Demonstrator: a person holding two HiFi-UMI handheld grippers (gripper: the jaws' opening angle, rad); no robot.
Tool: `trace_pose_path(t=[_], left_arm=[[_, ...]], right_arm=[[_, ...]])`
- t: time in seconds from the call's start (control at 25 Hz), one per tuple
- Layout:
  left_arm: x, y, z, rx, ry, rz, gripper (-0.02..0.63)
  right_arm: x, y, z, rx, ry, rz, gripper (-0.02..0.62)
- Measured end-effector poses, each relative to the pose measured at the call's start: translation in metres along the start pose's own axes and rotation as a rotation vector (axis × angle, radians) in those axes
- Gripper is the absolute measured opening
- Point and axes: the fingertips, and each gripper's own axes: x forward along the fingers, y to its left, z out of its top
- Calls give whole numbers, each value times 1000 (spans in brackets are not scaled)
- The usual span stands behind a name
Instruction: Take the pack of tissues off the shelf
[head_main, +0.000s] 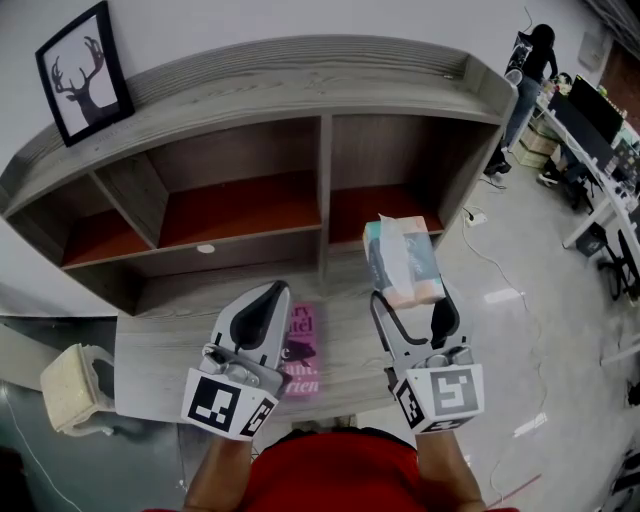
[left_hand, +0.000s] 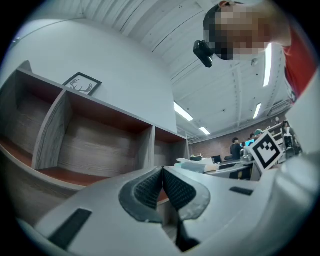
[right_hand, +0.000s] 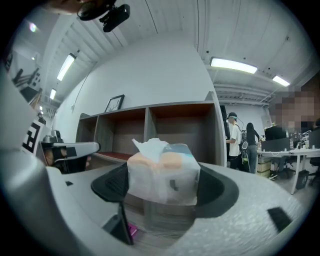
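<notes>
The pack of tissues (head_main: 404, 262), wrapped in clear film with teal and peach sides and a white tissue sticking out, is held in the air in front of the right-hand shelf bay. My right gripper (head_main: 416, 312) is shut on the pack of tissues (right_hand: 163, 176), its dark pads pressing both sides. In the left gripper view the pack (left_hand: 202, 166) shows at mid right. My left gripper (head_main: 263, 303) hovers over the lower ledge, and its jaws meet with nothing between them (left_hand: 162, 189).
The grey wooden shelf (head_main: 322, 175) has bare red-brown bays. A framed deer picture (head_main: 83, 72) stands on its top left. A pink booklet (head_main: 301, 350) lies on the lower ledge. A cream object (head_main: 72, 388) sits at the left. People and desks are at the far right.
</notes>
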Motion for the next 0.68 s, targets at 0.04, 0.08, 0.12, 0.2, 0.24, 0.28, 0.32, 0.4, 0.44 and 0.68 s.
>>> trace_pose_path(t=[0.04,0.08,0.12,0.2,0.24,0.28,0.32,0.4,0.44,0.68], left_arm=[[0,0,0,0,0,1,9],[0,1,0,-1,1,1,9],[-1,1,0,-1,1,2,9],[-1,2,-1,-1,2,3,9],[-2,2,-1,-1,3,2,9],[-2,2,-2,-1,3,2,9],[-2,2,-1,0,3,1,9],[-2,2,-1,0,5,-2,9],[-2,3,-2,0,5,-3,9],[-1,2,-3,1,2,-12,9]], right_arm=[[0,0,0,1,0,-1,382],[0,0,0,3,-1,-2,382],[0,0,0,4,-2,-3,382],[1,0,0,0,-1,-2,381],[1,0,0,-1,0,-1,382],[1,0,0,-1,1,-1,382],[1,0,0,-2,2,-2,382],[1,0,-1,-3,5,-4,382],[2,0,-1,-4,5,-5,382],[3,0,-3,-12,8,-5,382]])
